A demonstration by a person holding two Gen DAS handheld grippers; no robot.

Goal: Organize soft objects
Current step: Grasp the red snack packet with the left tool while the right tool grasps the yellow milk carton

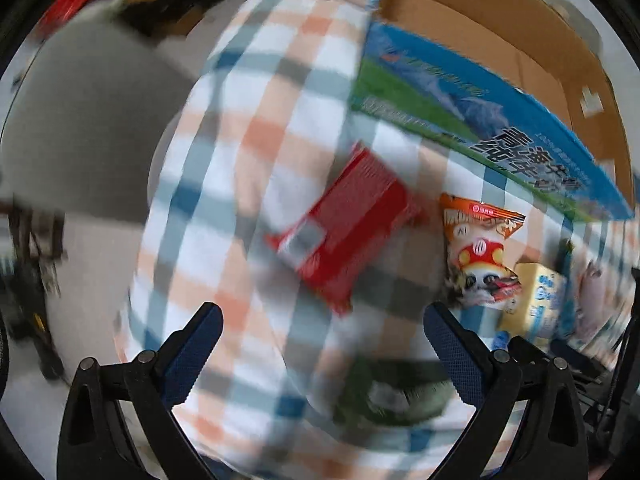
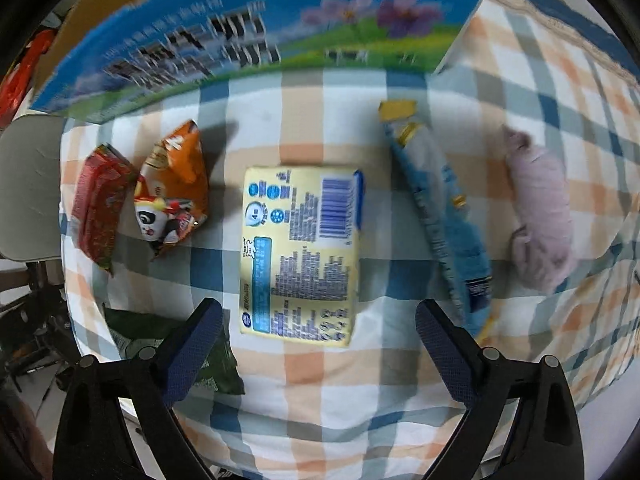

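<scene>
Soft packs lie on a checked cloth [image 2: 304, 396]. A yellow tissue pack [image 2: 300, 252] lies straight ahead of my right gripper [image 2: 318, 320], which is open and empty just short of it. Left of it lie an orange snack bag [image 2: 174, 188] and a red pack [image 2: 100, 204]. A blue pouch [image 2: 444, 216] and a pink soft toy [image 2: 540, 208] lie to the right. A green bag [image 2: 180, 344] sits under the right gripper's left finger. My left gripper [image 1: 322, 324] is open and empty above the cloth, near the red pack [image 1: 348, 224], the orange bag [image 1: 480, 248] and the green bag [image 1: 392, 392].
An open cardboard box with a blue and green printed side [image 2: 264, 36] stands at the far edge of the cloth; it also shows in the left wrist view [image 1: 472, 104]. A grey chair [image 1: 88, 120] stands off the cloth's left edge [image 2: 28, 188]. The left view is blurred.
</scene>
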